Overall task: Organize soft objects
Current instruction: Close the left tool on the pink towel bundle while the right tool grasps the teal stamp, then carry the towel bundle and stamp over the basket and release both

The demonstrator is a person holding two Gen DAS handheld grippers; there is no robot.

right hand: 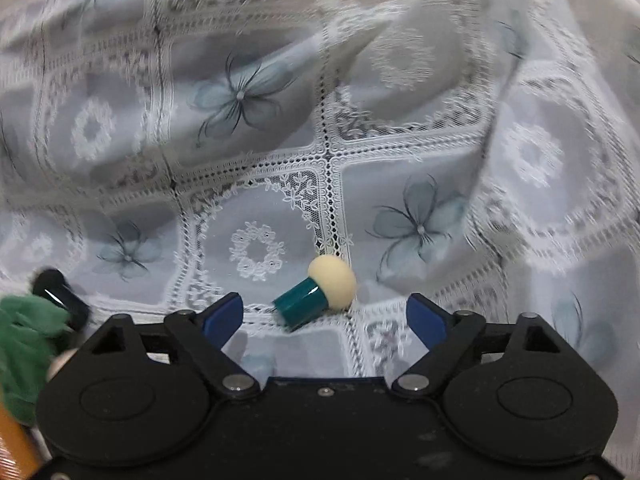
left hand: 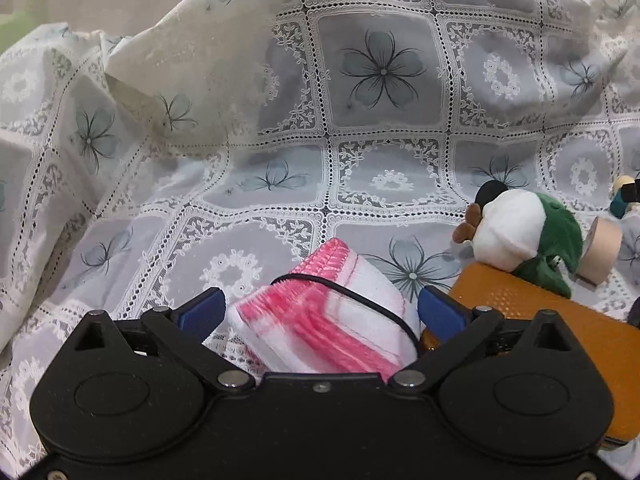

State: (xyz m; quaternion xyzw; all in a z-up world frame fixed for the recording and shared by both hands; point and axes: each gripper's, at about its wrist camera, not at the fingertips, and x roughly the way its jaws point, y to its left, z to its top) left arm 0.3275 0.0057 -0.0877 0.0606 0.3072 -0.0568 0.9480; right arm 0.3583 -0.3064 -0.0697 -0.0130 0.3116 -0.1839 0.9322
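Claws both spread: left claw [left hand: 320,308] straddles pink-white cloths [left hand: 320,320], right claw [right hand: 324,316] faces sponge applicator [right hand: 318,296].

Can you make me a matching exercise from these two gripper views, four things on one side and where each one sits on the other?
Things:
1. pink-and-white cloth stack
2. plush toy
3. sponge applicator
4. orange tray

Places:
A. leaning on the tray's far edge
B. lying on the lace cover, ahead of the open right gripper
C. between the open left gripper's fingers
D. right of the cloth stack

Pairs: 1-C, 2-A, 3-B, 4-D
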